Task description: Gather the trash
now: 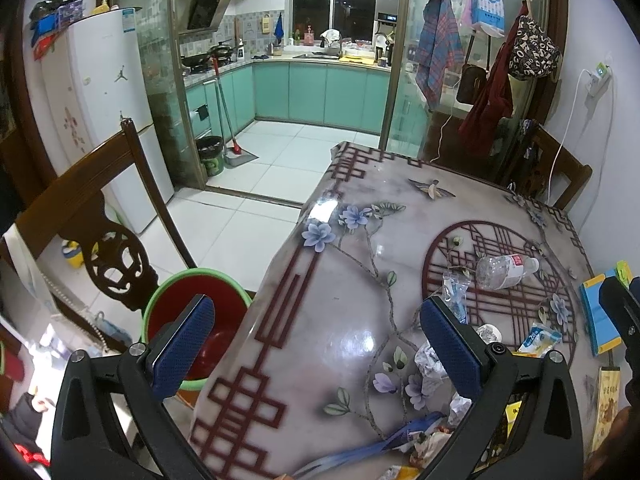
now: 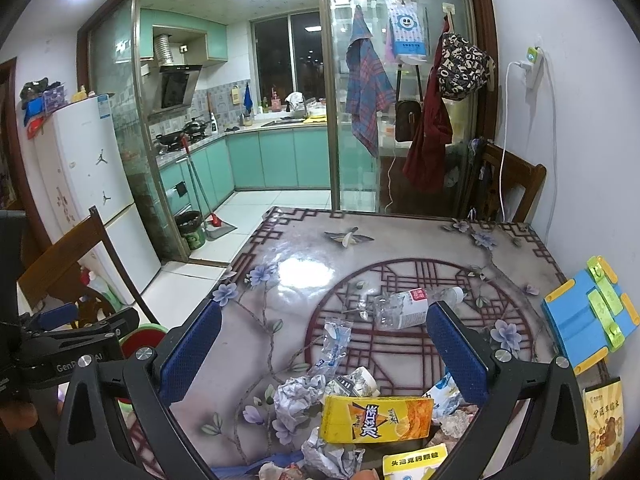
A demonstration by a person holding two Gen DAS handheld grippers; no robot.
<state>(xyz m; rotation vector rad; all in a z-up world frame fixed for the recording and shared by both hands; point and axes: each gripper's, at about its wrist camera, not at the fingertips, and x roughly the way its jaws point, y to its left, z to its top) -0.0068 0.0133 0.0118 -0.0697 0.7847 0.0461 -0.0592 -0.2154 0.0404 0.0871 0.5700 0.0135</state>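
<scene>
Between right tool (image 2: 324, 350) fingers, yellow carton (image 2: 376, 420)

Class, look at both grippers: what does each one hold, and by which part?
Nothing is held. The left gripper and right gripper both have open, empty jaws above the table.

Bottle (image 2: 404, 309) behind trash pile (image 2: 340, 412), bin (image 1: 192, 320) left.

Left wrist view looks from the near left corner of the desk (image 1: 320, 320), above the red bin (image 1: 192, 320), toward the kitchen. Right wrist view sits further right, low over the litter (yellow snack box (image 2: 376, 418) close). Both share the plastic bottle (image 1: 506, 270) (image 2: 404, 306), fridge (image 1: 104, 92) (image 2: 84, 168) and kitchen doorway.
</scene>
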